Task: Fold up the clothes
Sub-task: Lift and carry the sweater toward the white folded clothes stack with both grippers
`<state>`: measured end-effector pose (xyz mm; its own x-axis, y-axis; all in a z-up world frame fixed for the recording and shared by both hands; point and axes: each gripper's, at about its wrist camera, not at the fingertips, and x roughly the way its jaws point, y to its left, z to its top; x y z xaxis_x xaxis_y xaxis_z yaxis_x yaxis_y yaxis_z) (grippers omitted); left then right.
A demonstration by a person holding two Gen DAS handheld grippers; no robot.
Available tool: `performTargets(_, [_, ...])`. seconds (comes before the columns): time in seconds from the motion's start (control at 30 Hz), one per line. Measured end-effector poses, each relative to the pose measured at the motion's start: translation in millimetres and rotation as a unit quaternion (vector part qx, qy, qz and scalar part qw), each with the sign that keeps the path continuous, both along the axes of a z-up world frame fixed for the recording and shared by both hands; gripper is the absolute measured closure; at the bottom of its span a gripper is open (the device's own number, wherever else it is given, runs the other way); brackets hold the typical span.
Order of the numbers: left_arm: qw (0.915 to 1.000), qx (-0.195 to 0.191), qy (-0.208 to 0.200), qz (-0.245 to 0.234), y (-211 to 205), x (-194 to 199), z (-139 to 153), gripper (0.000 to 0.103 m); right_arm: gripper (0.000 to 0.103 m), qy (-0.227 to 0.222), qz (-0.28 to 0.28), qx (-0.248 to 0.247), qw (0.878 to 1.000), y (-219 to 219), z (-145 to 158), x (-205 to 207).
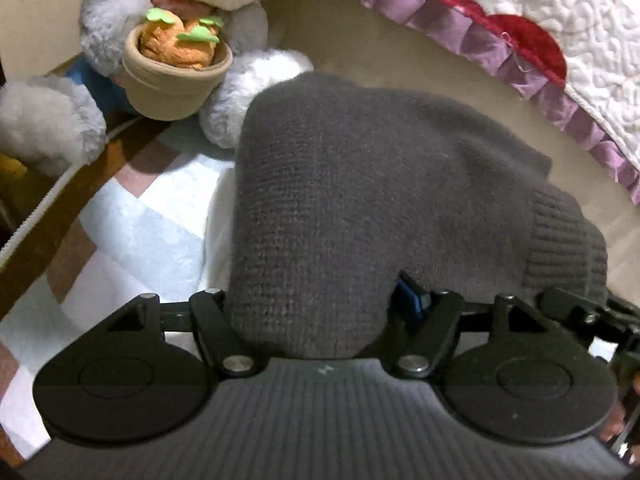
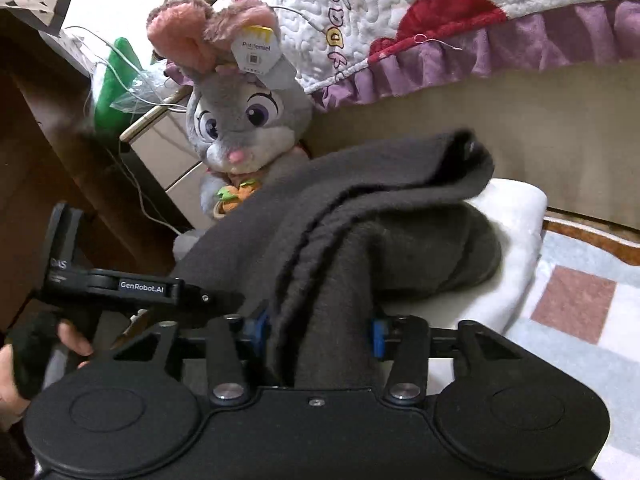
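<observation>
Dark grey knit garment [image 1: 360, 184] with ribbed cuff; grey-and-white plush rabbit [image 2: 240, 128] with pink-lined ears and purple eyes, holding a tan pot [image 1: 176, 76] of orange carrots (green leaves); white quilted bedspread [image 1: 540, 12] with purple ruffle and red patches; pink-and-white checked mat [image 2: 576, 308]; black grippers.

The right gripper [image 2: 318, 332] is clamped on a bunched dark grey knitted garment [image 2: 360, 208] that drapes over a white folded cloth [image 2: 516, 216]. Behind it sits a grey plush rabbit with pink ears [image 2: 244, 120]. At the left edge, a hand [image 2: 68, 338] holds the left gripper's [image 2: 64, 236] handle.
</observation>
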<state>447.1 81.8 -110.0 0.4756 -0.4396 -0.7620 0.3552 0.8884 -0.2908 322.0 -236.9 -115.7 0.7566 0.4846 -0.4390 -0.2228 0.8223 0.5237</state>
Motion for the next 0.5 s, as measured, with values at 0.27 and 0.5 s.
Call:
performTargets(0.27, [0.9967, -0.062, -0.047, -0.024, 45, -46, -13, 0.03, 0.032, 0.021, 0.033, 0.029, 0.999, -6, -19, -38])
performTargets(0.5, [0.9854, -0.158, 0.056, 0.033, 67, -32, -49, 0.02, 0.02, 0.04, 0.041, 0.035, 0.998, 12, -27, -36])
